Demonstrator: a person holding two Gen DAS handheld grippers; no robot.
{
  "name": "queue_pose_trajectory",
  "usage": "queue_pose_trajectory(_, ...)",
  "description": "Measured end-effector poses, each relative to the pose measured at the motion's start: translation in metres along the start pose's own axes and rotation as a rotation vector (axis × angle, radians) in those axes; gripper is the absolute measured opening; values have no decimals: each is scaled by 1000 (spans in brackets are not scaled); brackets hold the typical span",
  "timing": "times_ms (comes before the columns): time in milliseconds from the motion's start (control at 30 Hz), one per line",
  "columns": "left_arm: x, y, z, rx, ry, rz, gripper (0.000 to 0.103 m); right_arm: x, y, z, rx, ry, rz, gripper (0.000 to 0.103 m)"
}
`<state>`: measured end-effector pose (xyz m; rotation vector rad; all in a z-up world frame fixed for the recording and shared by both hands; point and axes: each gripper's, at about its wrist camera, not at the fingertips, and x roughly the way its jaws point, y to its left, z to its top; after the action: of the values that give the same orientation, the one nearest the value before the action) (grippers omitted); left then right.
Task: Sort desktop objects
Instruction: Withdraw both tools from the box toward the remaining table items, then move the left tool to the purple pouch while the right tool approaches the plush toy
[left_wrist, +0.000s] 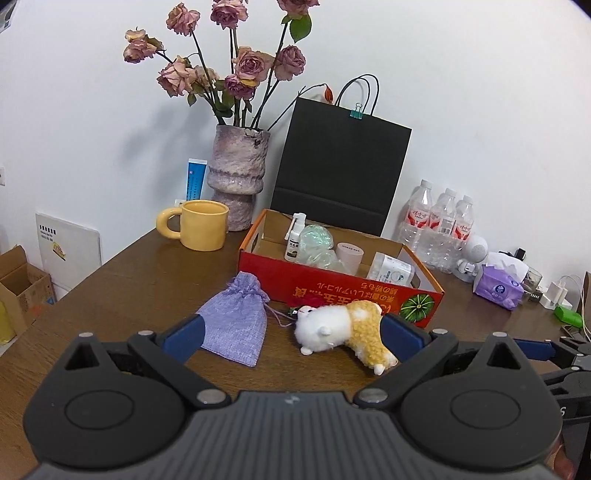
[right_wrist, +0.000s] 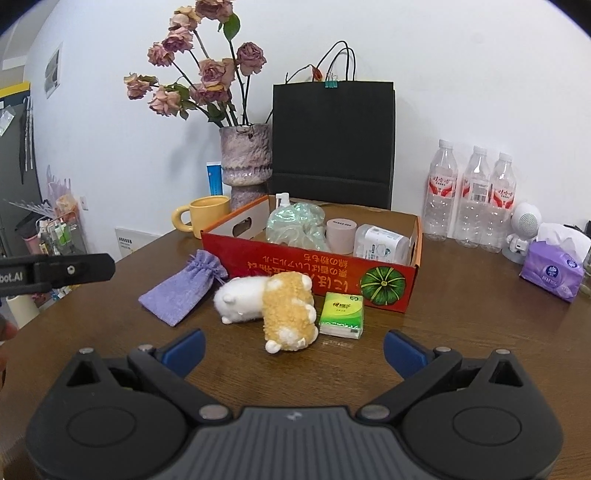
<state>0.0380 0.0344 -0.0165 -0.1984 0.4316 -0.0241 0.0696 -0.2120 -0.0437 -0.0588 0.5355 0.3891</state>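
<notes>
A white and tan plush toy (left_wrist: 341, 328) (right_wrist: 275, 304) lies on the brown table in front of a red cardboard box (left_wrist: 332, 286) (right_wrist: 310, 264). A purple drawstring pouch (left_wrist: 236, 325) (right_wrist: 184, 288) lies to its left. A green tissue pack (right_wrist: 341, 314) lies to its right. My left gripper (left_wrist: 293, 334) is open, its blue fingers either side of pouch and plush. My right gripper (right_wrist: 293, 349) is open and empty, just short of the plush. The box holds a spray bottle (left_wrist: 295, 238), bubble wrap (right_wrist: 295, 225), a pink cup (right_wrist: 341, 236) and a white pack (right_wrist: 380, 243).
A yellow mug (left_wrist: 201, 225), a vase of dried roses (left_wrist: 238, 177) and a black paper bag (left_wrist: 340, 170) stand behind the box. Three water bottles (right_wrist: 472, 195), a small white robot figure (right_wrist: 522, 229) and a purple tissue pack (right_wrist: 552, 269) are at right.
</notes>
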Motion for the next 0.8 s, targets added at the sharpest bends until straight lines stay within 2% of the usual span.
queue_pose_trajectory(433, 7, 4, -4, -12, 21, -1, 103, 14, 0, -5, 6, 32, 12, 103)
queue_pose_trajectory(800, 17, 16, -10, -22, 48, 11, 103, 19, 0, -7, 19, 18, 12, 103)
